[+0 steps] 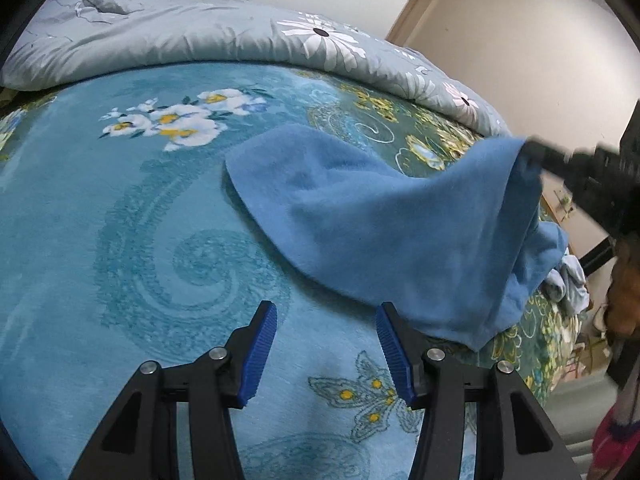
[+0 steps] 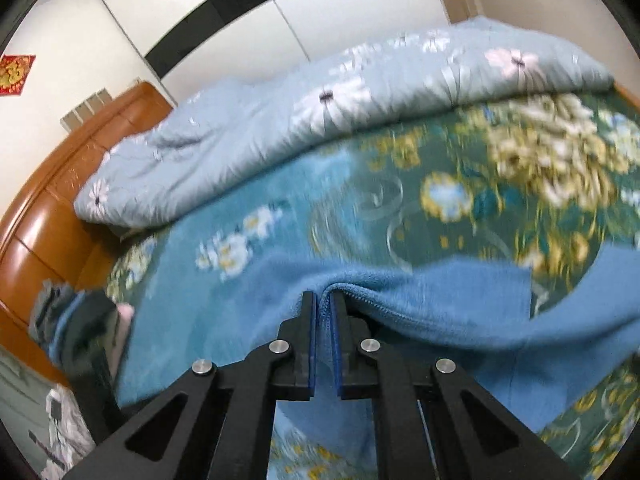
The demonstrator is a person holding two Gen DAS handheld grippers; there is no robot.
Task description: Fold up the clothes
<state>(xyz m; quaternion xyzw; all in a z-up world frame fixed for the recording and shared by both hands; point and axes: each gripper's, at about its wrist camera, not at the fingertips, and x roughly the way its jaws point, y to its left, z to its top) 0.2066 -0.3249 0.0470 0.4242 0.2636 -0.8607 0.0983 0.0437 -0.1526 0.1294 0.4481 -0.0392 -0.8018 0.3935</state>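
A blue fleece cloth [image 1: 392, 216] lies partly on the bed's teal floral blanket [image 1: 120, 220]. Its right corner is lifted off the bed by my right gripper [image 1: 532, 156], which enters the left wrist view from the right. In the right wrist view my right gripper [image 2: 324, 300] is shut on a folded edge of the blue cloth [image 2: 440, 312], which hangs away to both sides. My left gripper [image 1: 326, 312] is open and empty, low over the blanket just in front of the cloth's near edge.
A pale grey-blue flowered duvet [image 1: 180, 36] is bunched along the far side of the bed. A wooden headboard [image 2: 52, 208] stands at the left. A pile of other clothes [image 2: 76, 320] lies at the bed's left edge, and light clothes [image 1: 568, 280] at its right edge.
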